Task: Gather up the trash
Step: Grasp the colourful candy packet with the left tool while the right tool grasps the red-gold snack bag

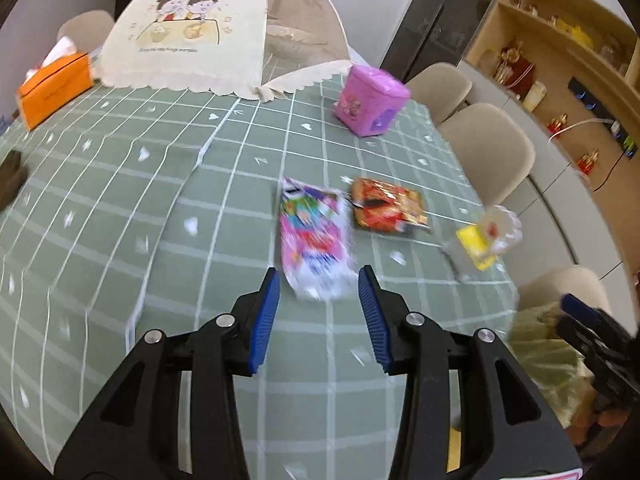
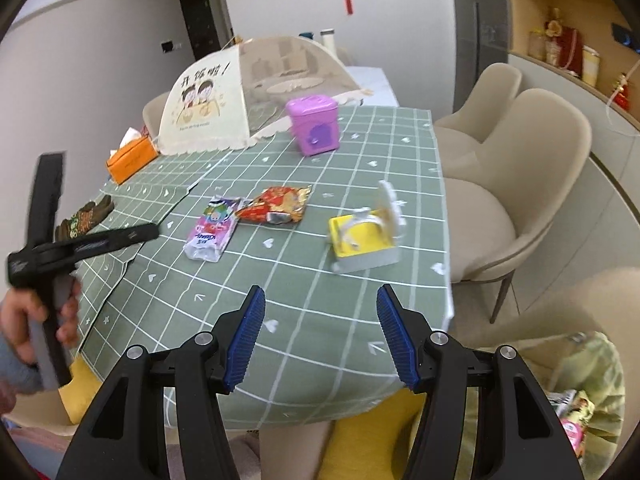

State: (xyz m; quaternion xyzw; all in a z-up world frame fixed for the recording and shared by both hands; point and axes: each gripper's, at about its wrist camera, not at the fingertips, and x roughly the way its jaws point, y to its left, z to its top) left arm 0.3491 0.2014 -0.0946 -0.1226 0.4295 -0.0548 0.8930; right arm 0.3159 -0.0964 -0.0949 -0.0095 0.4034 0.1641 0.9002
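Three pieces of trash lie on the green checked tablecloth (image 1: 120,220). A pink and white snack wrapper (image 1: 314,240) lies just ahead of my open, empty left gripper (image 1: 319,284); it also shows in the right wrist view (image 2: 212,230). A red and gold wrapper (image 1: 386,208) (image 2: 278,204) lies beside it. A yellow and white plastic package (image 1: 482,236) (image 2: 366,236) sits near the table's right edge. My right gripper (image 2: 320,304) is open and empty above the table's near edge. The left gripper body (image 2: 52,248) shows at far left in the right wrist view.
A purple box (image 1: 370,100) (image 2: 314,126), a mesh food cover (image 1: 188,32) (image 2: 224,96) and an orange tissue box (image 1: 54,88) (image 2: 132,158) stand at the back. Beige chairs (image 2: 516,184) line the right side. A light green bag (image 2: 584,392) with wrappers hangs at lower right.
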